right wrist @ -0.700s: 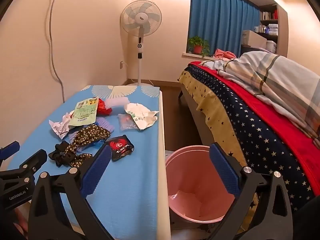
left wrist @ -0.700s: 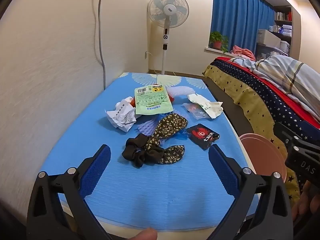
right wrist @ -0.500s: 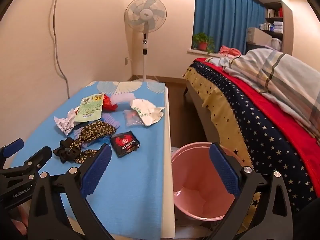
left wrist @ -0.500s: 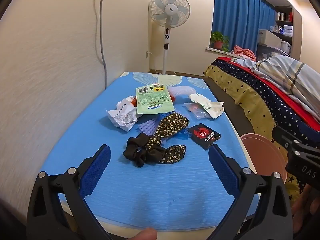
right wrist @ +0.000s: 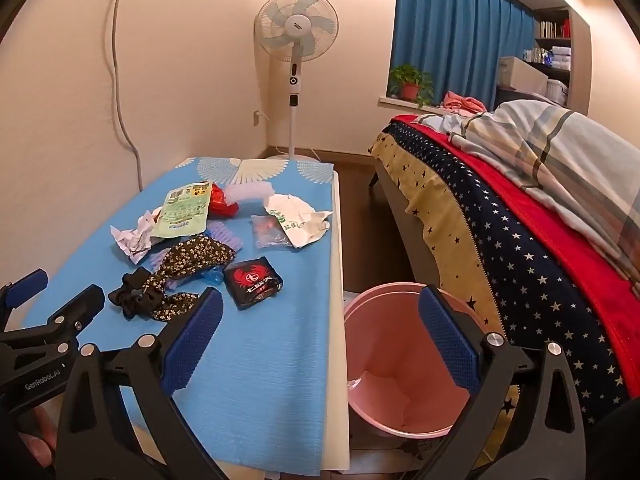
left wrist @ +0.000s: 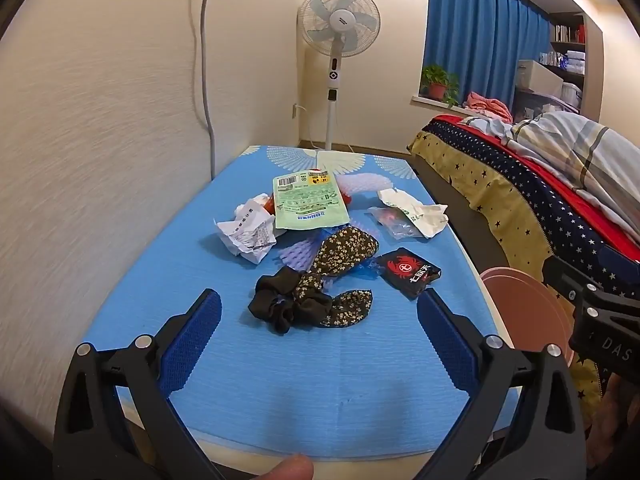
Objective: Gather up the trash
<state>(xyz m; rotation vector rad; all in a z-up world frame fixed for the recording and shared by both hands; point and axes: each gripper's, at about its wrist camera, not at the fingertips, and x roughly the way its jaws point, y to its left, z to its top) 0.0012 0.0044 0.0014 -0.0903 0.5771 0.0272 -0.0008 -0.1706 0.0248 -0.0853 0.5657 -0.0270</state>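
Both grippers, left (left wrist: 318, 338) and right (right wrist: 320, 336), hover with jaws spread wide and empty. Wrappers lie mid-table; the black packet (right wrist: 253, 282) lies nearest the pink bin (right wrist: 400, 364) at right. Likely light and crinkly; pinch an edge.

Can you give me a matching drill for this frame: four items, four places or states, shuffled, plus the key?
Items:
1. black wrapper
2. pink bin
3. green pouch
4. scrunchie

Places or states:
A. on the floor between the table and the bed
B. lying flat, barcode end away from the camera, partly over a red wrapper
C. nearest the left tongs, joined to floral fabric
D. near the table's bin-side edge, red crab logo showing

Pairs: 1-D, 2-A, 3-B, 4-C
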